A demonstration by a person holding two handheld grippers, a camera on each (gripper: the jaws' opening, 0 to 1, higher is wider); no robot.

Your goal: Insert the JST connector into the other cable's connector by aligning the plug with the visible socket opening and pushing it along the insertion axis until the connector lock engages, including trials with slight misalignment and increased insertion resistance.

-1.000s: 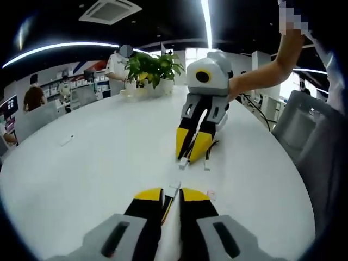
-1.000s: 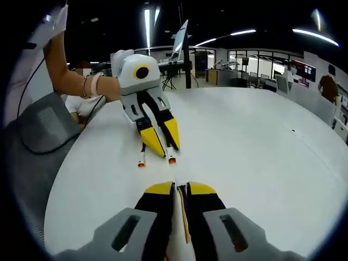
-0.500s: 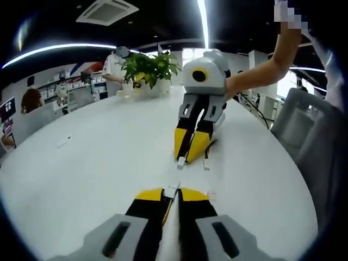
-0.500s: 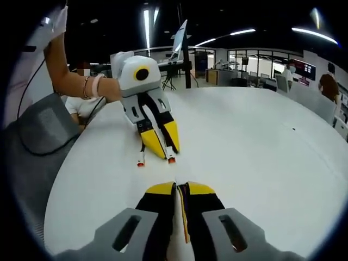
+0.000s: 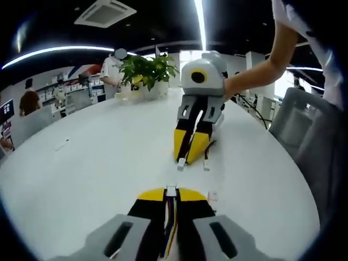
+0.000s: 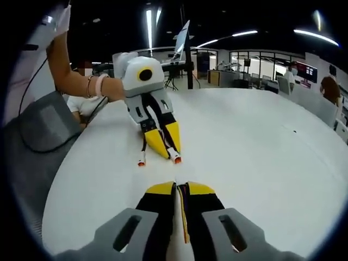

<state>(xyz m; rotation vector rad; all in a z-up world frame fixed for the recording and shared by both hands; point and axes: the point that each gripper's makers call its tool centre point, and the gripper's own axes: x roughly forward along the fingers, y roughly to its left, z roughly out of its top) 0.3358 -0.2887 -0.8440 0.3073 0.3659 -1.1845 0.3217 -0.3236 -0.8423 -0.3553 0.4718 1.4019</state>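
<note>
A wide white table (image 5: 81, 163) is spreading across both views, its bare top (image 6: 261, 141) running off to the right of the right gripper view. A grey chair (image 6: 38, 125) is standing at the left edge of that view, and a potted plant (image 5: 145, 69) is sitting at the table's far edge, upper centre-left of the left gripper view.

The left gripper (image 5: 172, 194) is rising from the bottom of its own view, its jaws clamping a cable (image 5: 169, 228) with coloured wires — a small white connector (image 5: 172, 190) is poking out at the tips. Seen from the right gripper view (image 6: 169, 151), it is pointing down at the table.

The right gripper (image 6: 180, 188) is pinching thin wires (image 6: 183, 217) between jaws nearly together; in the left gripper view (image 5: 187, 157), a second white connector (image 5: 181, 162) is showing at its tips, touching the table.
</note>
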